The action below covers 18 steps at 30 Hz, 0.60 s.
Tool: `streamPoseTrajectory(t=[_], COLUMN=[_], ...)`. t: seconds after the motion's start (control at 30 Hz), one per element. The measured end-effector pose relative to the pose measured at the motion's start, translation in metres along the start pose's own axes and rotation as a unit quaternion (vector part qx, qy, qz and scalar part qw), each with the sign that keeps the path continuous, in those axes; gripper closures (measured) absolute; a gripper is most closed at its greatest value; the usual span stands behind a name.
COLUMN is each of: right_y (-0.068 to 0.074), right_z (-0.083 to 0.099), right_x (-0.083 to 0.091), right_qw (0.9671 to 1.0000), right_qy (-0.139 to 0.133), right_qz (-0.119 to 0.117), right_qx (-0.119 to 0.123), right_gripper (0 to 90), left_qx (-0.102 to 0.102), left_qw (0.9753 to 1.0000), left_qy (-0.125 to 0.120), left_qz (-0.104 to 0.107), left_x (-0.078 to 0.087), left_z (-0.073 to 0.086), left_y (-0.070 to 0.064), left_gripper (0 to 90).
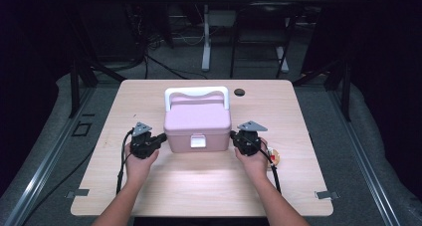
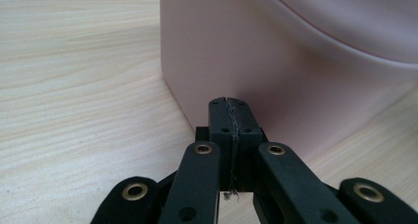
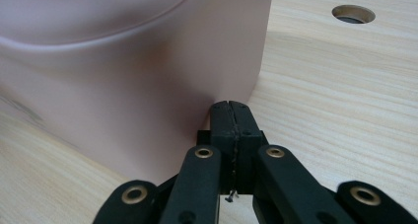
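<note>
Box [image 1: 197, 119], pink with a white handle [image 1: 196, 92] standing up over its lid and a white latch [image 1: 197, 142] on its near face, is sitting at the middle of the table [image 1: 149, 186], lid down. Both forearms are reaching in from the near edge, one hand on each side of the box. The left gripper [image 1: 162, 138] is pointing at the box's left wall near the front corner, its jaws pressed together on nothing; in the left gripper view its tips [image 2: 230, 110] are lying right at the wall's base, though I cannot tell whether they are touching it. The right gripper [image 1: 233, 135] is mirroring this at the right wall, jaws likewise clenched and empty, tips [image 3: 230, 111] close against the pink side. A round hole [image 1: 239, 92] is showing in the tabletop beyond the box's right rear corner. A small pale object [image 1: 274, 158] is lying just right of the right hand, too small to identify.
</note>
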State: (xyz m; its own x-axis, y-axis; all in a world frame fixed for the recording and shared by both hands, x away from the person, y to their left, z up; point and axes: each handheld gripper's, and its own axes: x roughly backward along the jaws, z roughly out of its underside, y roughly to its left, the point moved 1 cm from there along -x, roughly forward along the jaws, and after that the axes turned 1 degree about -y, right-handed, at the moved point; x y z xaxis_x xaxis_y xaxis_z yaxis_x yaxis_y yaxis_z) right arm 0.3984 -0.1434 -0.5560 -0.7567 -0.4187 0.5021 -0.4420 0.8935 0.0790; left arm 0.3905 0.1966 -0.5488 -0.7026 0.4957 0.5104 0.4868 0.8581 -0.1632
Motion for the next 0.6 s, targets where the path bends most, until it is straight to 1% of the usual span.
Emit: streamPoseTrajectory(t=[0.13,0.17,0.23,0.3,0.33,0.4,0.47,0.5,0.53,0.6], right_y=[0.000,0.001,0.002,0.003,0.004,0.005,0.007,0.008,0.008,0.010], right_z=[0.000,0.000,0.000,-0.001,-0.001,0.001,0.003,0.004,0.005,0.008], right_x=[0.001,0.002,0.004,0.007,0.008,0.012,0.015,0.017,0.019,0.024], right_qw=[1.0000,0.9999,0.9998,0.9995,0.9994,0.9993,0.9993,0.9993,0.9994,0.9994], right_qy=[0.007,0.010,0.016,0.025,0.028,0.031,0.033,0.032,0.031,0.032], right_qz=[-0.004,-0.004,-0.002,0.001,0.001,0.000,0.001,0.000,-0.001,-0.001], right_qx=[0.002,0.000,0.009,0.018,0.017,0.020,0.020,0.020,0.018,0.012], right_gripper=[90.0,90.0,90.0,90.0,90.0,90.0,90.0,90.0,90.0,90.0], left_qx=[0.000,-0.003,-0.006,-0.003,-0.002,-0.002,0.003,0.006,0.010,0.007], left_qw=[1.0000,1.0000,0.9999,0.9999,0.9998,0.9998,0.9997,0.9996,0.9996,0.9995], left_qy=[0.008,0.008,0.013,0.015,0.019,0.021,0.021,0.026,0.022,0.029], left_qz=[0.005,0.003,0.004,0.004,0.006,0.007,0.010,0.013,0.012,0.012], left_x=[0.003,0.003,0.005,0.007,0.008,0.010,0.013,0.015,0.016,0.019], left_z=[0.000,0.000,0.001,0.001,0.002,0.003,0.005,0.006,0.007,0.008], left_y=[-0.001,-0.001,-0.003,-0.005,-0.007,-0.009,-0.010,-0.011,-0.013,-0.016], left_gripper=[90.0,90.0,90.0,90.0,90.0,90.0,90.0,90.0,90.0,90.0])
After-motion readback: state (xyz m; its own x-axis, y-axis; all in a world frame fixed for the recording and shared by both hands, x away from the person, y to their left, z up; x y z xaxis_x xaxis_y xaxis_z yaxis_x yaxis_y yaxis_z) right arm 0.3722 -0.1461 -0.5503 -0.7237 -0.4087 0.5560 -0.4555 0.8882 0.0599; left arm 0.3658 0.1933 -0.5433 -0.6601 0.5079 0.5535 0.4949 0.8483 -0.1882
